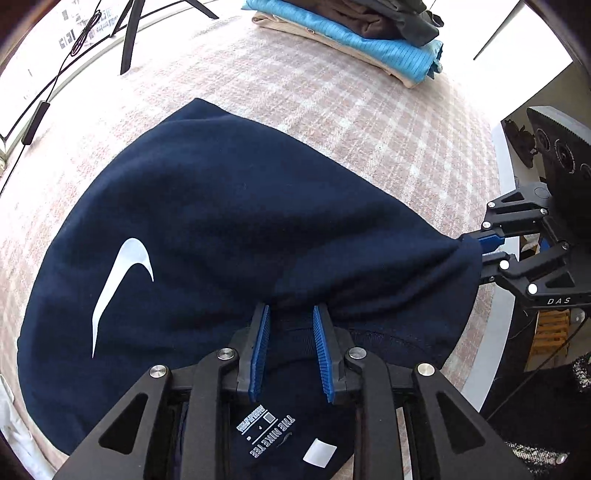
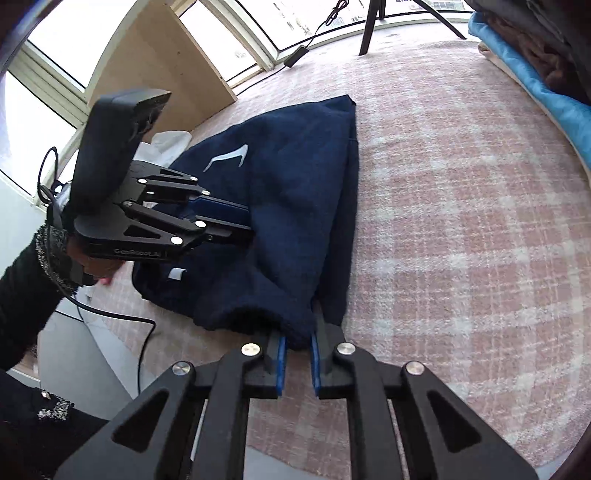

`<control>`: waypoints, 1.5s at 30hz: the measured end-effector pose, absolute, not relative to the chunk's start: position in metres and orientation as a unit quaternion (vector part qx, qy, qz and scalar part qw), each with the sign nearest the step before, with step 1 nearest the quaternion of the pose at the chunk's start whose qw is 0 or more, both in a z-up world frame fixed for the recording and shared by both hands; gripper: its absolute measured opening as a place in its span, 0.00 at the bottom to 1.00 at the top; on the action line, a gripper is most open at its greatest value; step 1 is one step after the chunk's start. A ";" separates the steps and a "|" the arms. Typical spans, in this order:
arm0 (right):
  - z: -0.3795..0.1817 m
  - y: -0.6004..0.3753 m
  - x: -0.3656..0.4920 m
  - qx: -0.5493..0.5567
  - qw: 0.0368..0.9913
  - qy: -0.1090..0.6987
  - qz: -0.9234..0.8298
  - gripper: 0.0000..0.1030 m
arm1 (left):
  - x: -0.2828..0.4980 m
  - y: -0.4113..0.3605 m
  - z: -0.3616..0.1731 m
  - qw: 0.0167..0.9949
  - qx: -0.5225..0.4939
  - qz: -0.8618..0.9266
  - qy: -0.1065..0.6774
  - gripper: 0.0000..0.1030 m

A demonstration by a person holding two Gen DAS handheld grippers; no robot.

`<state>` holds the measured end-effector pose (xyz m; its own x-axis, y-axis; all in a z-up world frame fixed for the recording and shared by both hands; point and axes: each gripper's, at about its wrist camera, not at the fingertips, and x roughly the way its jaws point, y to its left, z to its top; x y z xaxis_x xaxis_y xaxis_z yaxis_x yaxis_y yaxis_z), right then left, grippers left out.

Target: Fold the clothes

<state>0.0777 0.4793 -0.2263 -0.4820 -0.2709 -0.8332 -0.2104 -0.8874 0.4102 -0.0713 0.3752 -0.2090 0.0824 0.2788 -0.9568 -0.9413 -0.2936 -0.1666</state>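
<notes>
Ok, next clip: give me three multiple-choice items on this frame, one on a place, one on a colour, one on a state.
1. Where does the stack of folded clothes lie?
A. on the plaid rug beyond the shirt
B. on a chair
C. under the shirt

2. What colour is the T-shirt being folded?
A. red
B. navy blue
C. white

3. How does the right hand-held gripper stand?
A. wide open above the rug
B. out of view
C. closed on a bunch of the shirt's fabric

Answers:
1 A, it rests on the rug at the far edge.
2 B, dark blue with a white logo.
3 C, cloth is pinched between its pads.
</notes>
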 end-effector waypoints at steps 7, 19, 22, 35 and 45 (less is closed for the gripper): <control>-0.178 0.526 0.078 0.439 0.062 -0.302 -0.844 0.55 | -0.006 0.361 -0.172 0.573 -0.486 0.586 0.304 0.26; -0.219 0.519 -0.077 0.538 0.002 -0.165 -0.827 0.08 | 0.009 0.358 -0.204 0.560 -0.494 0.586 0.315 0.08; -0.208 0.517 -0.074 0.522 0.004 -0.155 -0.839 0.07 | 0.011 0.348 -0.200 0.564 -0.490 0.584 0.319 0.04; -0.176 0.554 -0.017 0.487 -0.050 -0.188 -0.851 0.12 | -0.012 0.305 -0.159 0.566 -0.508 0.597 0.255 0.24; -0.188 0.464 0.080 0.484 0.042 -0.096 -0.869 0.12 | -0.068 0.392 -0.174 0.514 -0.553 0.598 0.270 0.23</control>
<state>0.0796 0.4644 -0.1877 -0.5275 -0.1663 -0.8331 -0.0188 -0.9781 0.2071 -0.0678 0.3918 -0.1737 0.1396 0.3153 -0.9387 -0.9131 -0.3257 -0.2452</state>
